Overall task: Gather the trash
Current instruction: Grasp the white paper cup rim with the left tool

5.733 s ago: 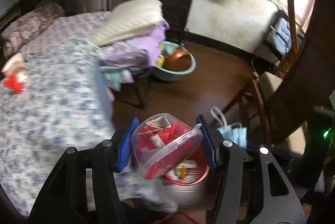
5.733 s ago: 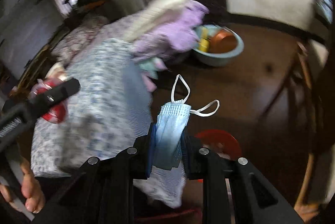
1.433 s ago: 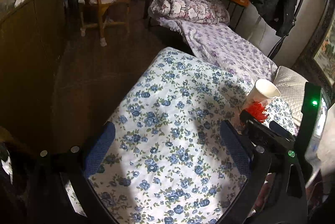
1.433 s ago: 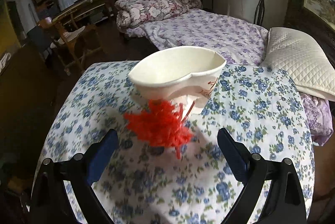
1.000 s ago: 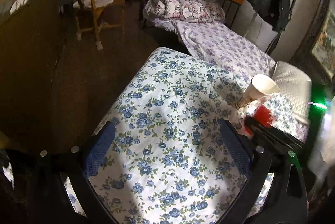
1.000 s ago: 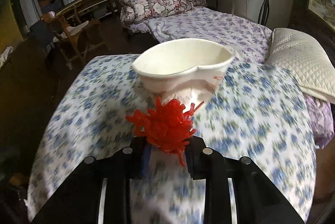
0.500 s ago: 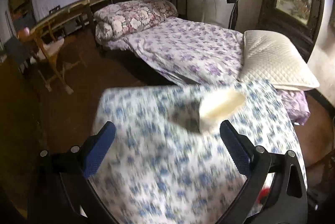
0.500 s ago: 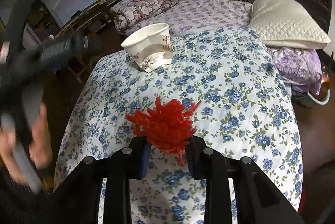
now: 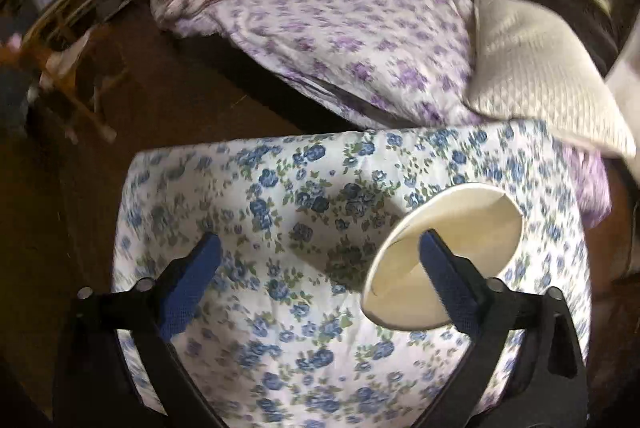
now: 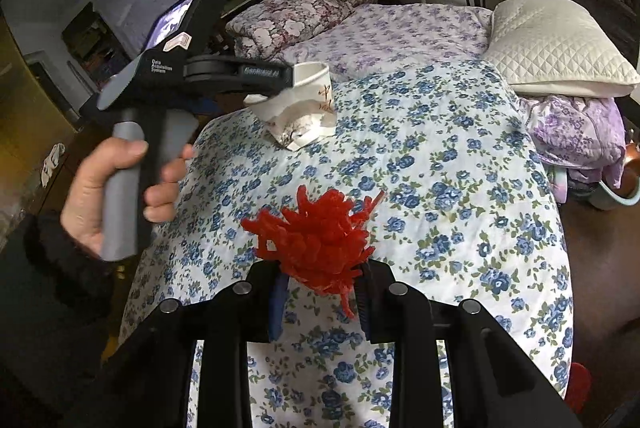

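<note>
A crumpled white paper cup (image 9: 460, 252) stands on the blue-flowered bedspread (image 9: 280, 308). My left gripper (image 9: 320, 284) is open; its right finger (image 9: 448, 284) reaches down into the cup's mouth, and its left finger (image 9: 188, 284) is over bare spread. The right wrist view shows the same cup (image 10: 300, 115) with the left gripper's tip over it. My right gripper (image 10: 320, 292) is shut on a red shredded plastic tuft (image 10: 320, 240), held above the spread.
A white quilted pillow (image 10: 560, 47) lies at the far right on a purple-flowered bed (image 10: 400, 27). A rolled floral quilt (image 10: 300, 15) lies behind. A wooden chair (image 9: 72, 79) stands on the dark floor at left. A basin (image 10: 624, 187) sits past the bed's right edge.
My left gripper has swung down over the paper cup, so one finger now sits in its mouth. My right gripper has pulled back with the red tuft.
</note>
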